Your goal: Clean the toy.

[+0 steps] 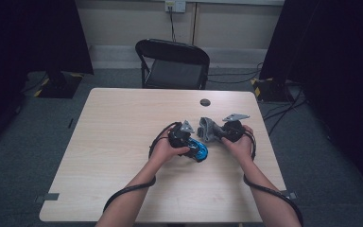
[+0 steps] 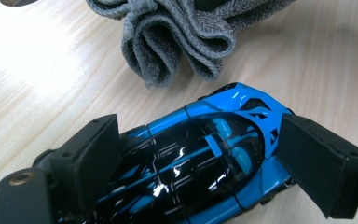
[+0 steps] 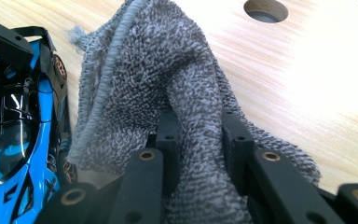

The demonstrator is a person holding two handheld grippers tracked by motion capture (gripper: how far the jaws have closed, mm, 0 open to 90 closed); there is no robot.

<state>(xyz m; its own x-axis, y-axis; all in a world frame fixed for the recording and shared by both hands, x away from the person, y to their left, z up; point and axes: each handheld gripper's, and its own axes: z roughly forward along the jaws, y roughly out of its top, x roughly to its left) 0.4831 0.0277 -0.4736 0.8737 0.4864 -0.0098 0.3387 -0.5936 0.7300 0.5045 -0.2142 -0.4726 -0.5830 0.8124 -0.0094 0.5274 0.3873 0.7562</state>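
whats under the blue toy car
The blue toy car rests on the bare wooden table, between the left gripper jaws. Its underside and wheels are mostly covered by its body.

From my seat I see a pale wood table [image 1: 118, 142] on grey carpet [image 1: 312, 156], a black folding chair [image 1: 172, 64] beyond it, dark curtains [image 1: 33, 33] either side, a beige wall [image 1: 227, 23] behind.

No readable text, label, brand, number or sign appears on anything in these views.
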